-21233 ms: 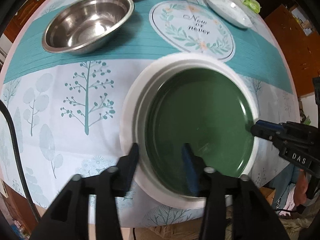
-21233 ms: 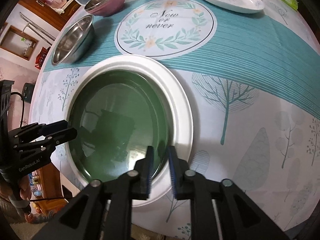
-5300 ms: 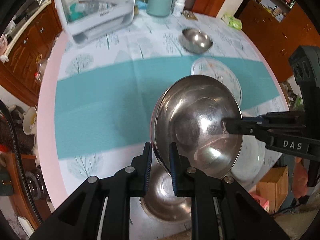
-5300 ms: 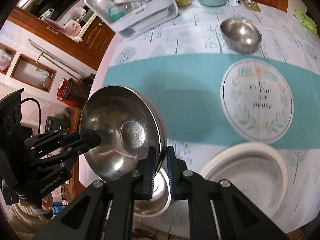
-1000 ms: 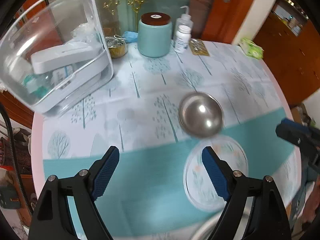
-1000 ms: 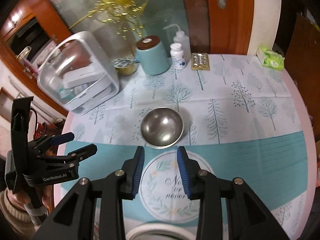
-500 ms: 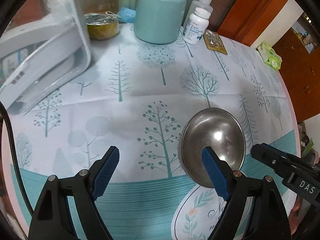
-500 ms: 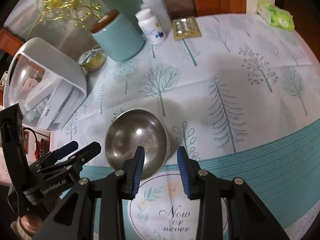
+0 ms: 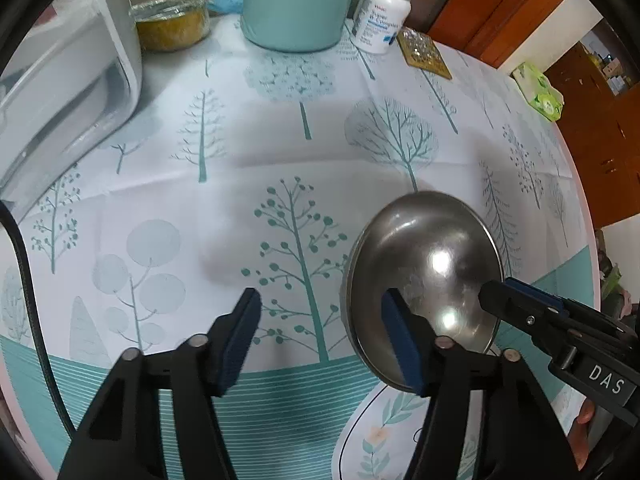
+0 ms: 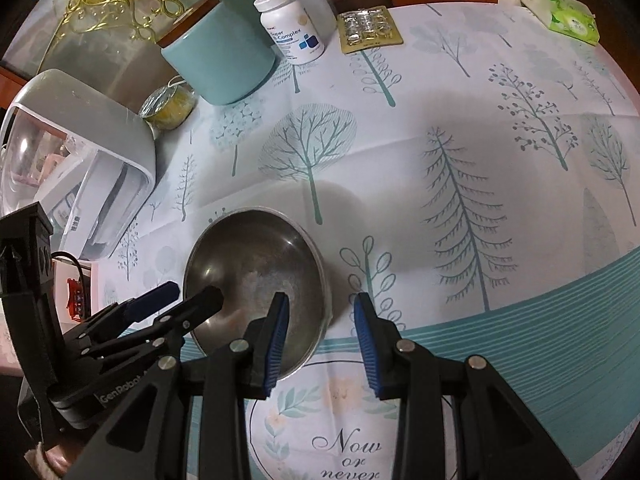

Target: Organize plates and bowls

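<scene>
Both spread wide, empty: right gripper (image 10: pixel 322 334) straddling near rim of steel bowl (image 10: pixel 256 276); left gripper (image 9: pixel 322 334) straddling its left rim.

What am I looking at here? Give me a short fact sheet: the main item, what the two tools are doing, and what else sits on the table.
Main item: steel bowl, upright on the tree-print tablecloth
Left gripper: jaws wide open, one finger inside the bowl, the other outside its rim
Right gripper: jaws open, straddling the bowl's opposite rim
Grip: neither closed on the bowl yet
Nearby: round "Now or never" placemat at the bowl's near edge
Far side: teal canister, white pill bottle, blister pack, tissue pack
</scene>
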Demonstrator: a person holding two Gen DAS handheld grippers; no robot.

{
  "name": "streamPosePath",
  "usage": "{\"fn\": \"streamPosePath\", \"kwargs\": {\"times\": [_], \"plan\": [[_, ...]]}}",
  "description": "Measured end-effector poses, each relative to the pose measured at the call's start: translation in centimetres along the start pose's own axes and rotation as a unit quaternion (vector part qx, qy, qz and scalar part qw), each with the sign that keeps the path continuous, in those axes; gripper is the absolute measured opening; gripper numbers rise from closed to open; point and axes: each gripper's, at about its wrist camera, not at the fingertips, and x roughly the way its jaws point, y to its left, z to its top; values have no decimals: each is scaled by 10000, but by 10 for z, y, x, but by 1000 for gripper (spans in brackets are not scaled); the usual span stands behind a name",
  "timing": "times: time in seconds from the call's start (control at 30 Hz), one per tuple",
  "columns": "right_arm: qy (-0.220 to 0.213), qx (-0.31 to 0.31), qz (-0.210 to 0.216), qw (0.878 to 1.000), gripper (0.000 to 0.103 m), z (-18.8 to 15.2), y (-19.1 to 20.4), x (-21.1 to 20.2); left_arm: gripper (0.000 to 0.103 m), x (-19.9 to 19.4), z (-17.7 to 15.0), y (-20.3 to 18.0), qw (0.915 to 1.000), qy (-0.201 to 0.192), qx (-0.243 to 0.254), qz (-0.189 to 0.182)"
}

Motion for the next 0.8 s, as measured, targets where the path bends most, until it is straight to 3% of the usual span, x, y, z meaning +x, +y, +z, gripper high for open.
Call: {"fn": "streamPosePath", "kwargs": {"times": [0.13,0.2,0.33,0.5,0.8], "plan": [[95,7,47,9999,14,-2,1,6,28,10,-3,-3,9997,174,60,-174],[149,-12,59,9999,11,-4,2,8,14,10,-5,-6,9994,187,128,-248],[141,-64,35,9999,10,-10,6,7,12,7,-12,-14,9993,130,347,-62],[123,-153,73,9998,10,-21,11,-2,11,-4,-20,-13,9992,123,369,-92],[17,-314,236,9992,10,-44,30,-37,11,-61,-44,-4,9980,-6,593,-207]]}}
